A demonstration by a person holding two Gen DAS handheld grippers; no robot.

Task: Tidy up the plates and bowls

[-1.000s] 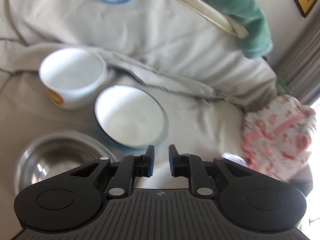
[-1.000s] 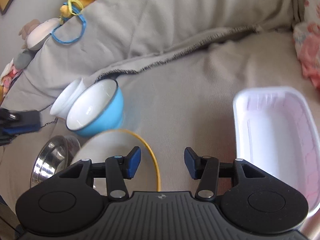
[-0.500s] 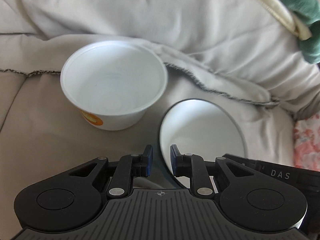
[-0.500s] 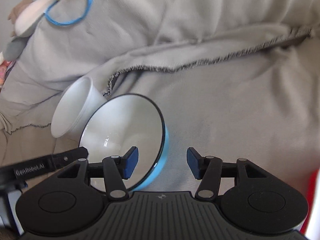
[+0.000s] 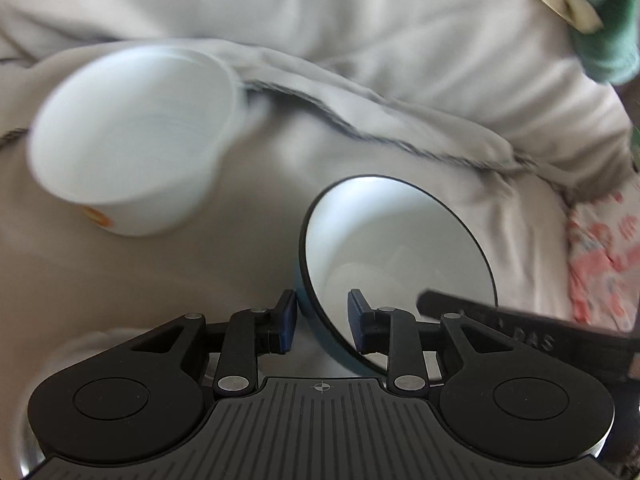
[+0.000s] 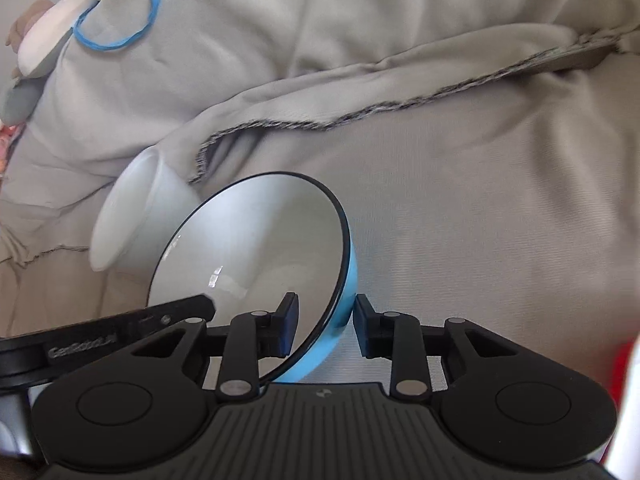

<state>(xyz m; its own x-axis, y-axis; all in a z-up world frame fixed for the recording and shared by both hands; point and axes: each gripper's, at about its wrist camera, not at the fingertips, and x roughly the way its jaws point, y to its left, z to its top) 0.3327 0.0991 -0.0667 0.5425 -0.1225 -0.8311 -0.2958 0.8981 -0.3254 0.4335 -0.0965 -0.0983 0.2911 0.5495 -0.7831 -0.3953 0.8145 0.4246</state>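
Observation:
A blue bowl with a white inside and dark rim (image 5: 396, 248) (image 6: 256, 248) is tilted on the grey blanket. My left gripper (image 5: 322, 322) straddles its near rim, one finger outside, one inside, jaws slightly apart. My right gripper (image 6: 324, 326) straddles the opposite rim the same way, its right pad against the blue outer wall. Each gripper's finger shows in the other's view. A white plastic bowl with an orange mark (image 5: 132, 156) (image 6: 140, 208) sits behind, to the left.
A steel bowl's edge (image 5: 28, 456) shows at the bottom left. The grey blanket (image 6: 460, 220) is folded with a frayed seam behind the bowls. A pink patterned cloth (image 5: 600, 248) lies right. A blue ring (image 6: 120, 28) and soft toys lie far left.
My right gripper has narrowed around the blue bowl's rim. My left gripper has widened a little around the opposite rim. The left view has shifted, blurring the white bowl.

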